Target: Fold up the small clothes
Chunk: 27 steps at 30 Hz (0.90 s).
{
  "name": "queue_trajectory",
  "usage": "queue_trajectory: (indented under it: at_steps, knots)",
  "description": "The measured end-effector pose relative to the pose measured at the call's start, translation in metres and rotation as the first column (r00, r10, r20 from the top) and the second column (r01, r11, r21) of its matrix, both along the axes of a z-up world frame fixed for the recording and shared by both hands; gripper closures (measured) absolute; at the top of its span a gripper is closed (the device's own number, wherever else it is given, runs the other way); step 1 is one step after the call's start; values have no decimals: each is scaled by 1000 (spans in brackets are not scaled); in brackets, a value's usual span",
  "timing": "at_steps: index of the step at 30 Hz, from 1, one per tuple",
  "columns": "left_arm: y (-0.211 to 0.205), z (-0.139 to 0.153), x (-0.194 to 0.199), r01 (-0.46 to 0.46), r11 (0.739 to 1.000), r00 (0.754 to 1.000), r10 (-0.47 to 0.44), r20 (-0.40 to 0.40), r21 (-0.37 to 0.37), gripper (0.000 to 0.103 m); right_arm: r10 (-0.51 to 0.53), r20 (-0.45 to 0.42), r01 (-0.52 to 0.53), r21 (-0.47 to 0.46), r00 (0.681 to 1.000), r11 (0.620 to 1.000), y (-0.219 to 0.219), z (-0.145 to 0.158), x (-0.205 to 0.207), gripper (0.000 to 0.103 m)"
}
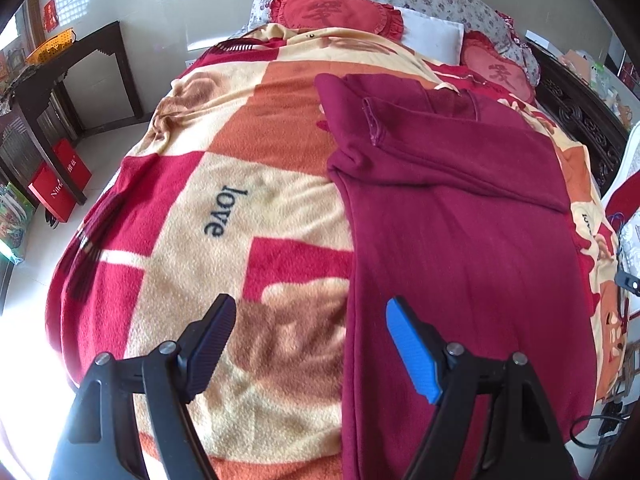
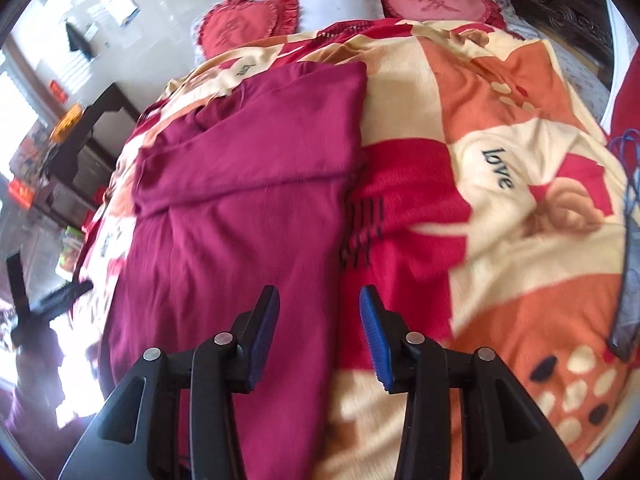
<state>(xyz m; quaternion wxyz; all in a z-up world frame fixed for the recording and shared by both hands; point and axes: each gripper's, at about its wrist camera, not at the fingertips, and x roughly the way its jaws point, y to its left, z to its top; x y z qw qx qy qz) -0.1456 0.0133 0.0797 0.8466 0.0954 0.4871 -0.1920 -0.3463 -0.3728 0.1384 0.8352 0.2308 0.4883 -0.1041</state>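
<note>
One maroon garment (image 1: 460, 240) lies lengthwise down the blanket (image 1: 224, 184), its folded sleeve end toward the heart pillows (image 1: 336, 12). I see bare blanket along both long edges. My left gripper (image 1: 310, 344) gapes wide over its edge; my right gripper (image 2: 319, 334) hangs narrower, empty.

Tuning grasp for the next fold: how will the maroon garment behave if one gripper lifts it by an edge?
Probably floppy: the maroon garment lies flat with soft creases and a sleeve folded across it, so a lifted edge should drape. It looks like thick knit, so likely heavy-ish for cloth. It may drag on the fuzzy blanket rather than slide.
</note>
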Motion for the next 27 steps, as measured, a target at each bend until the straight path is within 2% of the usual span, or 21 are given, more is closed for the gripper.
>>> queue_trajectory:
  at_steps: [6, 9, 13, 19, 20, 21, 24, 27]
  knots:
    - [8, -3, -20, 29, 999, 999, -29, -31, -23, 22, 60, -34, -62, -55, 998, 997, 16, 15, -41, 78]
    - [11, -8, -34, 60, 998, 996, -62, -66, -29, 22, 114, -35, -116, -45, 993, 992, 32, 16, -56, 76]
    - [14, -17, -51, 85, 996, 990, -88, -107, -32, 22, 160, -47, -159, 26, 986, 987, 59, -11, -65, 75]
    - [19, -30, -63, 86, 996, 984, -90, -156, -34, 22, 131, -95, -124, 80, 987, 989, 79, -53, -68, 76]
    - [20, -31, -63, 83, 996, 983, -87, -161, -32, 22, 130, -95, -124, 61, 987, 990, 82, -54, -69, 83]
    - [21, -31, -65, 82, 996, 982, -86, -166, -32, 22, 134, -88, -133, 25, 987, 991, 85, -51, -69, 103]
    - [24, -28, -69, 87, 995, 982, -92, -163, -40, 22, 122, -23, -122, -11, 992, 992, 79, -33, -78, 103]
    - [25, -27, -76, 102, 994, 981, -105, -164, -32, 22, 97, -22, -97, 3, 995, 995, 68, -31, -86, 103]
